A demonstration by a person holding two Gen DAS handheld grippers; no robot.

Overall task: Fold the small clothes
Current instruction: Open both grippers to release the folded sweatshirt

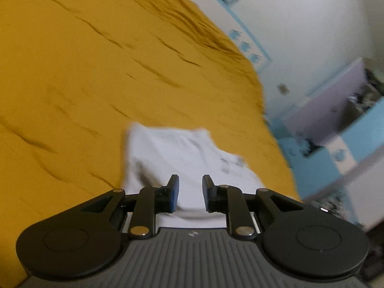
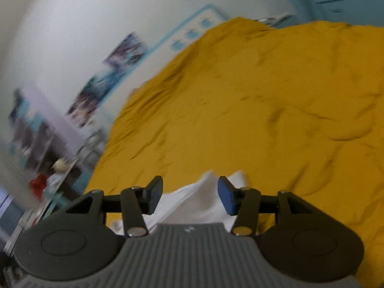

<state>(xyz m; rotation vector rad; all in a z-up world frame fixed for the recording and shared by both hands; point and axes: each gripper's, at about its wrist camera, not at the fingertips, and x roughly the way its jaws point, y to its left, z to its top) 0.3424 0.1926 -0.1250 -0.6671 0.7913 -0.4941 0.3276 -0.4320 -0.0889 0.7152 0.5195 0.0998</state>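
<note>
Garment [image 1: 182,153]: white, small, lying on the yellow bedspread [image 1: 96,72] near the bed's edge, partly folded into a rough rectangle with creases showing. Left claw [image 1: 190,192] over it, jaws narrowly parted, nothing gripped. Right claw [image 2: 189,194] wider apart, cloth below but not pinched. Judgement: one fold laid down; further folds or tidying probably remain.
</note>
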